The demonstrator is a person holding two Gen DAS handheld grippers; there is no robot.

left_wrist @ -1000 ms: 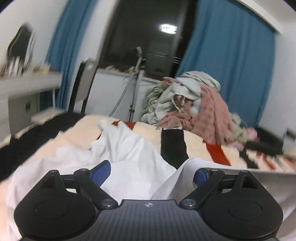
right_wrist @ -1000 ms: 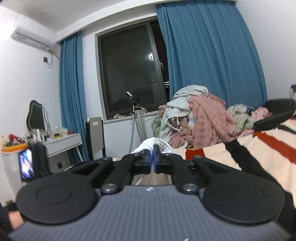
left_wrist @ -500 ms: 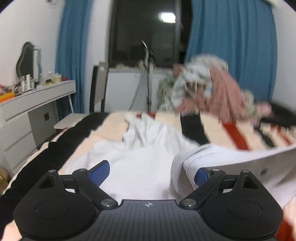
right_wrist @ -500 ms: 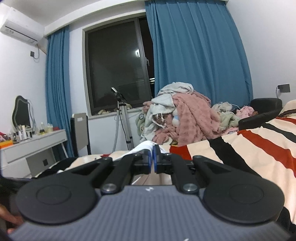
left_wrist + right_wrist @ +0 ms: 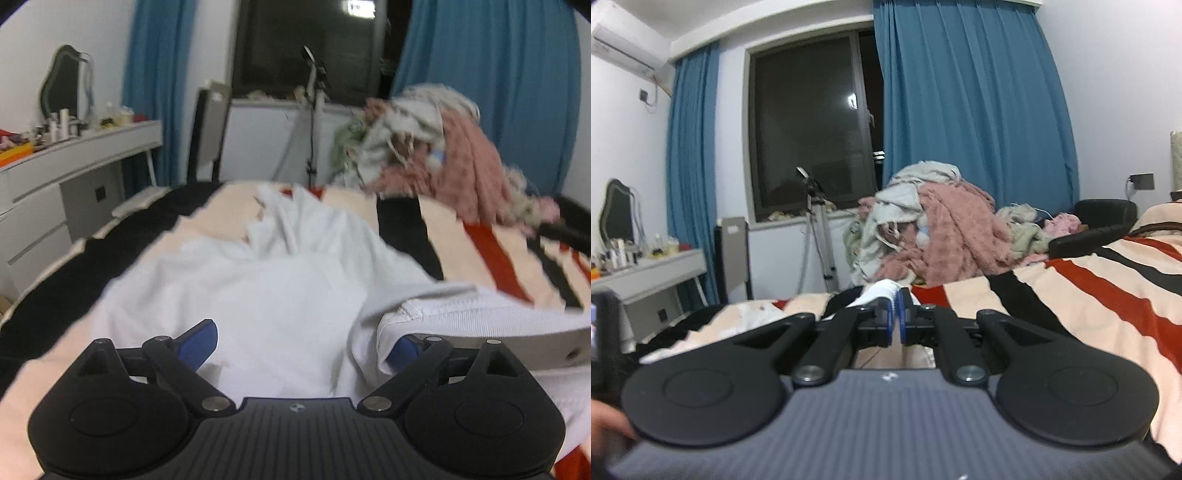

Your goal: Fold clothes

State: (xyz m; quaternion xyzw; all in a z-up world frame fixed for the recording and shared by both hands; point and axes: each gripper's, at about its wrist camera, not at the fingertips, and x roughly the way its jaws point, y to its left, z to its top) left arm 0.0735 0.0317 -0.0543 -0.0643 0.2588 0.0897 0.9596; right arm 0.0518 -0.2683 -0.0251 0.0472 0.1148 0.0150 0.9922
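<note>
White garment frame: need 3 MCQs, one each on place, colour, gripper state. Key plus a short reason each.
1. Where does the white garment lie?
A. on the striped bed cover
B. on the dresser
C. on the chair

2. What colour are the curtains?
A. grey
B. blue
C. red

3. What state is the right gripper in?
A. wide open
B. out of view
C. shut on white fabric

Key: 1 A, it is spread over the stripes; 2 B, blue on both sides of the window; 3 C, pads pinch a white fold, while the left gripper is open.

Light: dim indoor, lamp reflected in the dark window [image 5: 812,147].
Blur: left view smeared, laundry pile [image 5: 424,147] soft.
Edges: fisheye-bent curtains [image 5: 979,129].
</note>
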